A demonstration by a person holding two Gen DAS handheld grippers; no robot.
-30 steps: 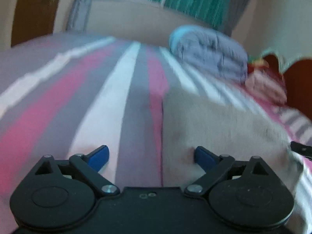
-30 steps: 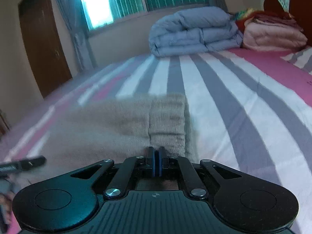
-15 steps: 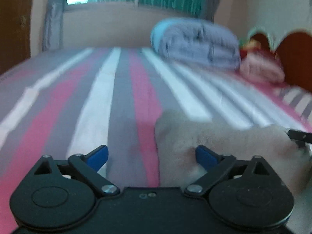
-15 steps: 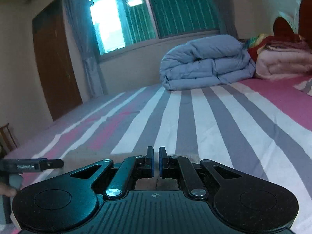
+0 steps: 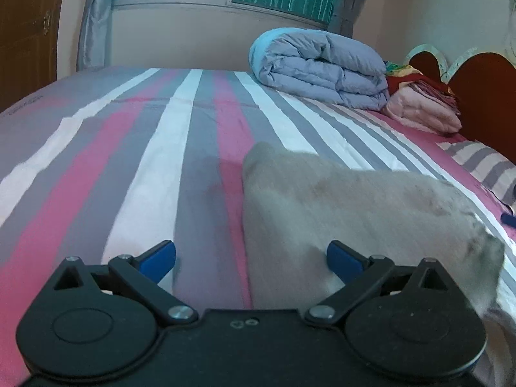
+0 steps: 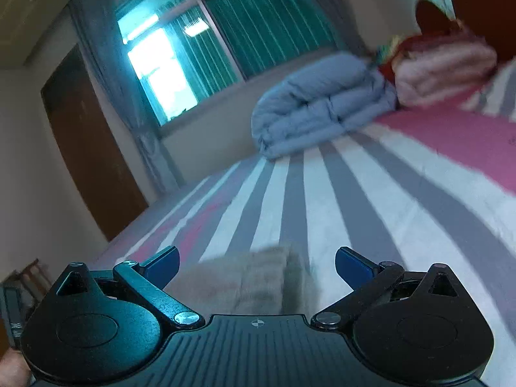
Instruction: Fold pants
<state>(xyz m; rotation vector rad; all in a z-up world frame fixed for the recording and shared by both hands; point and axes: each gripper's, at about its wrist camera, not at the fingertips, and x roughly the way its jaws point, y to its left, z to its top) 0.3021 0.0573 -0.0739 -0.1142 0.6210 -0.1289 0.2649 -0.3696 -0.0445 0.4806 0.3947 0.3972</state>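
Note:
The beige pants (image 5: 348, 213) lie folded on the striped bed, filling the right half of the left wrist view. My left gripper (image 5: 251, 259) is open and empty, its right fingertip over the near edge of the pants, its left over the sheet. In the right wrist view the pants (image 6: 245, 283) show as a blurred beige fold just ahead of my right gripper (image 6: 258, 266), which is open, empty and tilted, slightly above the fabric.
The bed (image 5: 180, 148) has a pink, grey and white striped sheet. A folded blue-grey duvet (image 5: 322, 67) and pink folded bedding (image 5: 422, 109) sit at the far right by the red headboard (image 5: 477, 96). A window, curtains and a brown door stand behind.
My right gripper has opened and let go of the pants, then lifted and tilted. My left gripper stayed open and shifted a little along the pants' edge.

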